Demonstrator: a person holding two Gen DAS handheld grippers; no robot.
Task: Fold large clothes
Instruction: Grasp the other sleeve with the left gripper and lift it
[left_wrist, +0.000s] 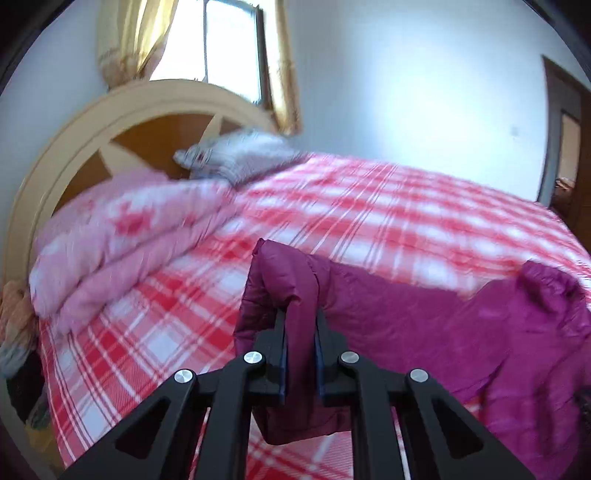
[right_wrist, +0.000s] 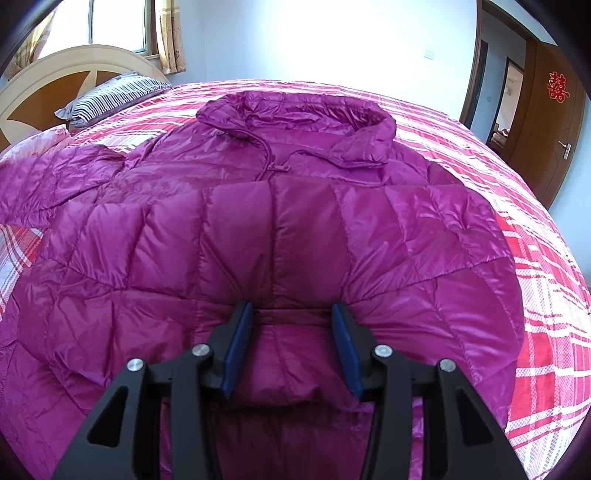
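1. A magenta quilted down jacket (right_wrist: 280, 221) lay spread across the red-and-white plaid bedspread (right_wrist: 546, 280), its collar (right_wrist: 295, 122) toward the far side of the bed, a drawcord running down from the collar.
2. The left gripper (left_wrist: 300, 317) was closed on a fold of the jacket's sleeve (left_wrist: 284, 280); the fabric stood pinched between the two fingers and was lifted clear of the bedspread (left_wrist: 147, 325), draping over and below the fingertips.
3. From that sleeve the cloth ran right toward the rest of the jacket (left_wrist: 517, 332), which was bunched at the right edge of the left wrist view.
4. The right gripper (right_wrist: 291, 310) was spread wide, its blue pads (right_wrist: 236, 350) straddling a puffed section of the jacket's near part. The fingertips pressed against the fabric, but nothing was clamped.
5. A striped pillow (right_wrist: 110, 94) sat at the far left against the cream and brown headboard (right_wrist: 48, 77); a pink folded quilt (left_wrist: 122, 240) lay just in front of it.
6. A curtained window (left_wrist: 221, 48) stood behind the headboard. A brown door (right_wrist: 546, 122) with a red paper ornament (right_wrist: 557, 86) stood at far right.
7. The left wrist view was motion-blurred.
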